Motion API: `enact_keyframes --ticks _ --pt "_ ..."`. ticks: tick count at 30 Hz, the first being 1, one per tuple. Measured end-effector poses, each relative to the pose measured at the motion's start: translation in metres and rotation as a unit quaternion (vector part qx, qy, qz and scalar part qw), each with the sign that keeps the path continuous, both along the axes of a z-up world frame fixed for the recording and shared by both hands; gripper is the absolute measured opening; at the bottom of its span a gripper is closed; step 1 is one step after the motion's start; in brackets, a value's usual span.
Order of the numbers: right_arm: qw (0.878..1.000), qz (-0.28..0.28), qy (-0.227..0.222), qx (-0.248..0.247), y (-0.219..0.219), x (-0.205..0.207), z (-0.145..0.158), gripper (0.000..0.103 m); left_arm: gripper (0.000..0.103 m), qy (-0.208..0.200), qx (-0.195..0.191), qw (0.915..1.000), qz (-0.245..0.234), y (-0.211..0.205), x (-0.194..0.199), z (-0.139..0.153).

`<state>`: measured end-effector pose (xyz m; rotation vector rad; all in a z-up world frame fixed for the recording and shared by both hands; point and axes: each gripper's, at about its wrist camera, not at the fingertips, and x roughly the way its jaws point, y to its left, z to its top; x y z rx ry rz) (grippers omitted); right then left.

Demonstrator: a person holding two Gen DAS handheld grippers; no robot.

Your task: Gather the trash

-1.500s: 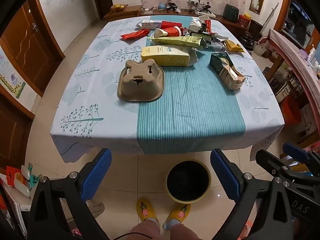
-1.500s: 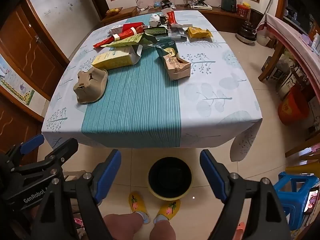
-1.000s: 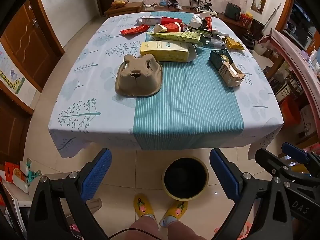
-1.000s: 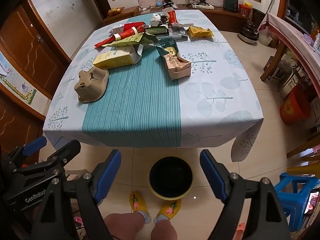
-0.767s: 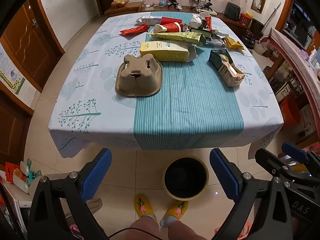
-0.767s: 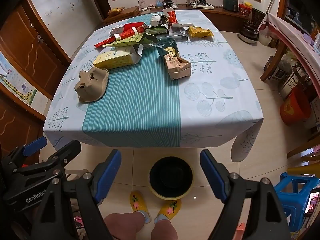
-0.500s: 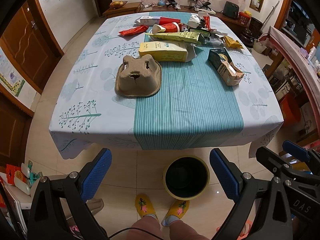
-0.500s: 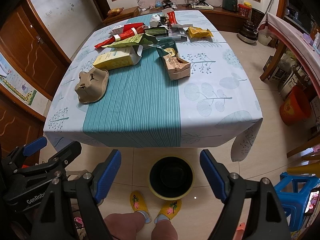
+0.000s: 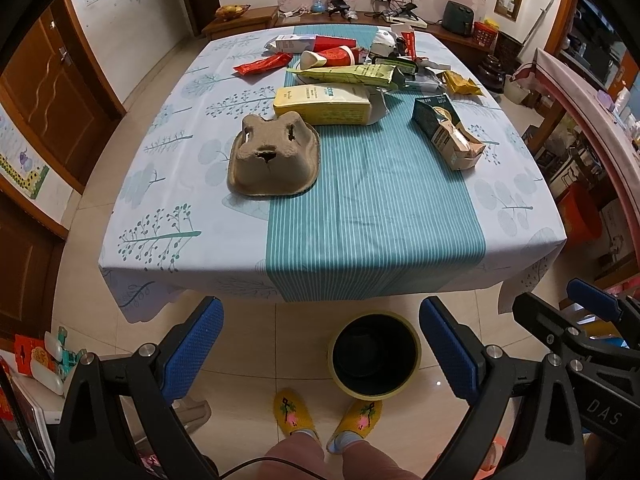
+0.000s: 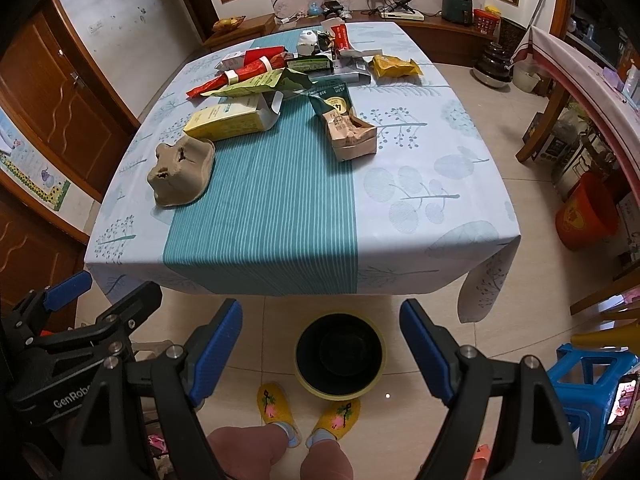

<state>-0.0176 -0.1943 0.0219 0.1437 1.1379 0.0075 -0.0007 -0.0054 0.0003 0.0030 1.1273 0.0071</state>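
Note:
Trash lies on the far half of a table (image 9: 372,240) (image 10: 260,248) with a teal and white cloth. Nearest is a brown pulp tray (image 9: 274,160) (image 10: 180,170). Behind it are a yellow box (image 9: 322,98) (image 10: 228,122), a green and tan bag (image 9: 450,134) (image 10: 346,126), red wrappers (image 9: 262,65) and a yellow packet (image 10: 394,66). A black bin with a yellow rim (image 9: 374,354) (image 10: 340,354) stands on the floor before the table. My left gripper (image 9: 320,344) and right gripper (image 10: 320,344) hang open and hold nothing, above the floor short of the table edge.
A person's knees and yellow slippers (image 9: 328,414) (image 10: 308,406) are beside the bin. A blue stool (image 10: 588,384) and an orange bucket (image 10: 586,216) stand to the right. Wooden doors (image 9: 52,92) line the left wall, a sideboard (image 9: 400,26) the far wall.
Both grippers have drifted slightly, so the table shifts a little in view. Nothing on the table has moved, and both grippers stay open.

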Motion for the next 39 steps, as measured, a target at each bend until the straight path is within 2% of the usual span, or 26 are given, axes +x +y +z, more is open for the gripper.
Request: enact_keyframes --ticks 39 --pt "1.0 0.003 -0.005 -0.003 0.0025 0.0042 0.0052 0.081 0.097 -0.008 0.003 1.0 0.004 0.0042 -0.0024 0.0069"
